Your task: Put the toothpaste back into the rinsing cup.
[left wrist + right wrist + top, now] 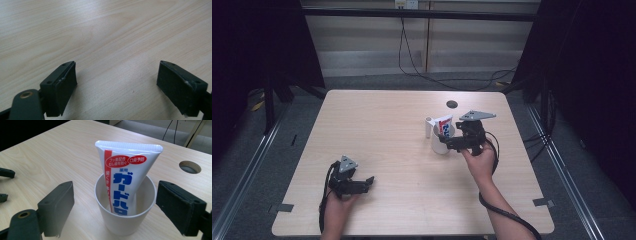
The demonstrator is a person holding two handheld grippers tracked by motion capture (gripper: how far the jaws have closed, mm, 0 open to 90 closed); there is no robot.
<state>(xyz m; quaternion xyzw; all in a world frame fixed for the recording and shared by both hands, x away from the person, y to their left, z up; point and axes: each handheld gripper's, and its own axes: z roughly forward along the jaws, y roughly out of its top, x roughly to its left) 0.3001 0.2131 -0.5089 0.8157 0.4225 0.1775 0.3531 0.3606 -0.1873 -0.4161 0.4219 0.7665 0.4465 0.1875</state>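
A white cup (439, 144) stands right of the table's middle, with a white, red and blue toothpaste tube (444, 125) upright inside it. In the right gripper view the tube (125, 177) leans against the rim of the cup (120, 220), crimped end up. My right gripper (453, 145) is open just right of the cup. Its jaws stand on either side of the cup without touching it, as my right gripper (116, 195) shows in its own view. My left gripper (366, 183) rests open low over the front left of the table, nothing between its jaws (117, 75).
A round cable hole (452, 104) is in the light wooden table (387, 115) behind the cup. A small white upright piece (428, 126) sits at the cup's left; I cannot tell what it is. Cables run on the floor beyond the table.
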